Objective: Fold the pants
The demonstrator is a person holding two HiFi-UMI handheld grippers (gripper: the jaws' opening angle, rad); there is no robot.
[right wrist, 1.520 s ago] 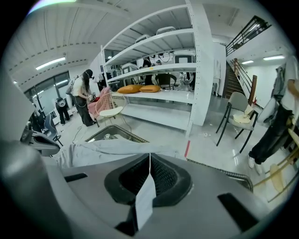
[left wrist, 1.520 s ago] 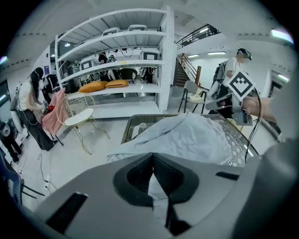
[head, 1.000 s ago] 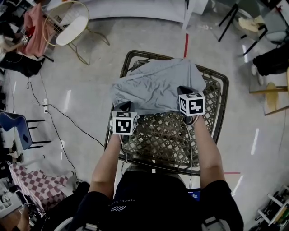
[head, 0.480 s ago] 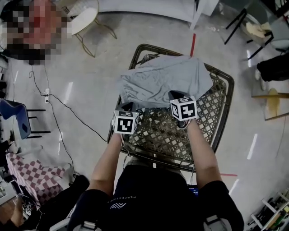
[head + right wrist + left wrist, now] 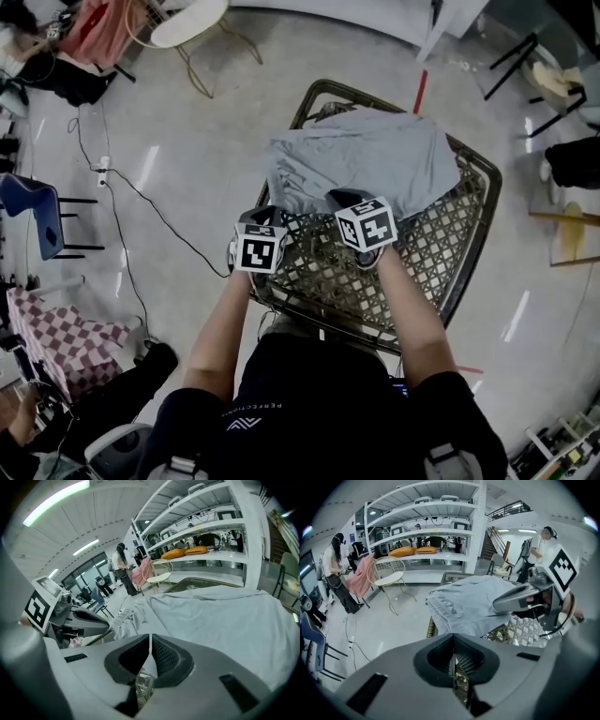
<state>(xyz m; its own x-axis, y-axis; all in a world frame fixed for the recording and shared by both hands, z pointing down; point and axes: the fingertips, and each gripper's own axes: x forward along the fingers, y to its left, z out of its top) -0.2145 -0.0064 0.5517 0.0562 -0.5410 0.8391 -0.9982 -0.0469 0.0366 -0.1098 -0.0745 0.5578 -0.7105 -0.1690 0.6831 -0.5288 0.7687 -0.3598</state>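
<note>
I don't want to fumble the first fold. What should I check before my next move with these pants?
1. Left gripper tongs open for a grasp: not ok, shut and empty.
2. Right gripper tongs holding fabric: cannot tell; they are shut at the near edge of the pants.
3. Pants spread flat: not ok, rumpled.
4. Pants resting on the woven table: ok.

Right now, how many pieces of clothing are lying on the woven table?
1: the gray pants, spread over the far half of the woven table. Anything beneath them would be hidden.
</note>
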